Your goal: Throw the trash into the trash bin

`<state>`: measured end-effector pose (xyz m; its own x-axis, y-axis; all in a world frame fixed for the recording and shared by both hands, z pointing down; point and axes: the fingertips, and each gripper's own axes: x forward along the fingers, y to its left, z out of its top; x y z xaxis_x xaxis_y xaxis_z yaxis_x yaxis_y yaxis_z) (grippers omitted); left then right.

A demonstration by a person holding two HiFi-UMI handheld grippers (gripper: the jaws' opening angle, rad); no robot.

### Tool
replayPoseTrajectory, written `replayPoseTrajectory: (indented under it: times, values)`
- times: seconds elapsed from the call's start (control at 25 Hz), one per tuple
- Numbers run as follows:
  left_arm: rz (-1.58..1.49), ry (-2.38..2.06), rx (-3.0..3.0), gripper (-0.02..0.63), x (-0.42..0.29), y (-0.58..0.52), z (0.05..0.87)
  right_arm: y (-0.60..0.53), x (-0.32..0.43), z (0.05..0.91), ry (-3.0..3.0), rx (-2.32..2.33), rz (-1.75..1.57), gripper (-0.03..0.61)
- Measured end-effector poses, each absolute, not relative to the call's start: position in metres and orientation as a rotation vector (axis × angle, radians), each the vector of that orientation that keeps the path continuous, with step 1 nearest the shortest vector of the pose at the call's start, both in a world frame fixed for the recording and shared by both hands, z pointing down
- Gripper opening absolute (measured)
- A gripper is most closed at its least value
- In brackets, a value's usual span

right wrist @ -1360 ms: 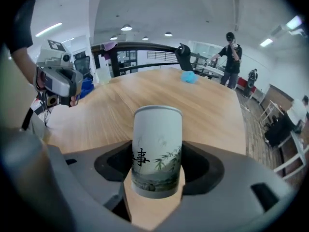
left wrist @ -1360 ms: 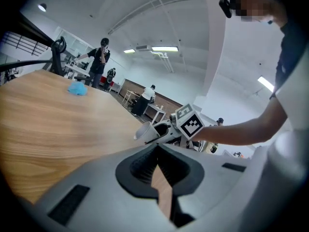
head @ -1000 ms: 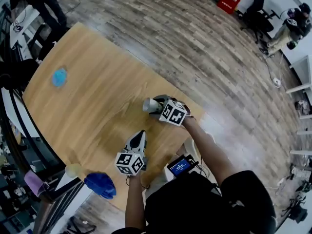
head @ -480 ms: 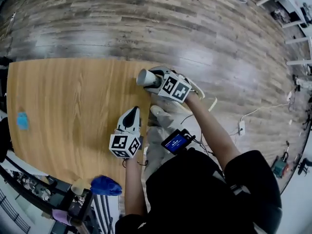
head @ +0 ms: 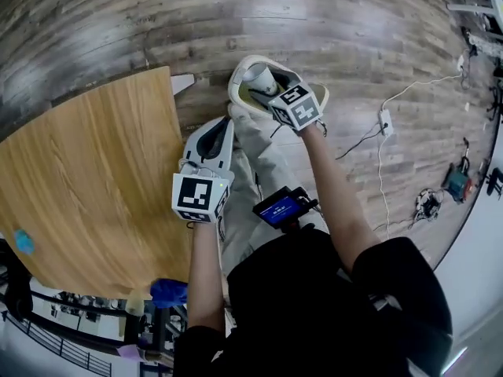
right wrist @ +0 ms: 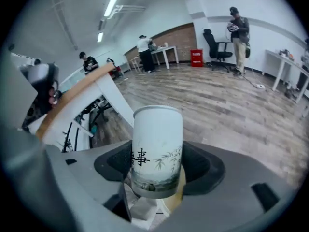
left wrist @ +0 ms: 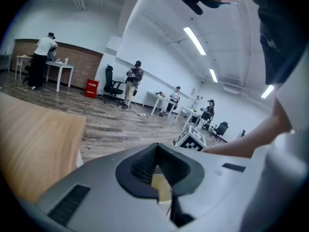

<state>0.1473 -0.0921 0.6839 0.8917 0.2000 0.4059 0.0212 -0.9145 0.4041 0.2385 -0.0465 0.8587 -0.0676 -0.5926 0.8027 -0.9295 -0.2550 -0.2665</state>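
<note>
Wood floor [head: 118, 22] | 1 table [head: 86, 187] | 1 bin [head: 233, 89] | 1 cup [head: 258, 75], right claw [right wrist: 158, 169]

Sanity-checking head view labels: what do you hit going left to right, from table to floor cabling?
table → left tool → cup → power strip

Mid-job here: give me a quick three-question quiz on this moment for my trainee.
1. True or false: the right gripper is closed on a paper cup.
2. The cup is held above: A) the table, B) the trash bin, C) bare floor.
3. Fill in: the left gripper has its jaws together and carries ____.
Key: 1 true; 2 B; 3 nothing.
</note>
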Motion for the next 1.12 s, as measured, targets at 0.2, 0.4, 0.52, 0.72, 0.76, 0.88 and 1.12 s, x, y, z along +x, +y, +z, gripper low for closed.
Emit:
replayPoseTrajectory:
  times: [0.2,0.4,0.52,0.72,0.76,0.88,1.12]
  values:
    - [0.721,0.246,2.585,-0.002,0.144,-0.054,0.720,0.007,0.243,0.960,-1.419,1.854,1.419,0.288]
    - [0.762,0.341,2.568,-0.002,0.144,-0.020,0.747,0.029,0.236,1.009,-1.336,1.854,1.510,0.299]
    - [0.761,0.345,2.562,-0.002,0.150,-0.021,0.750,0.029,0.235,1.013,-1.324,1.873,1.536,0.321]
    - [0.770,0.332,2.561,-0.002,0.157,-0.026,0.744,0.031,0.243,1.001,-1.332,1.904,1.548,0.333]
    - [0.770,0.325,2.562,-0.002,0.158,-0.029,0.741,0.029,0.245,0.994,-1.337,1.922,1.550,0.333]
    - [0.748,0.310,2.576,-0.002,0.155,-0.034,0.739,0.020,0.245,0.972,-1.387,1.988,1.527,0.326]
    - [0.680,0.242,2.649,-0.002,0.150,-0.048,0.700,-0.015,0.238,0.876,-1.601,2.034,1.326,0.010]
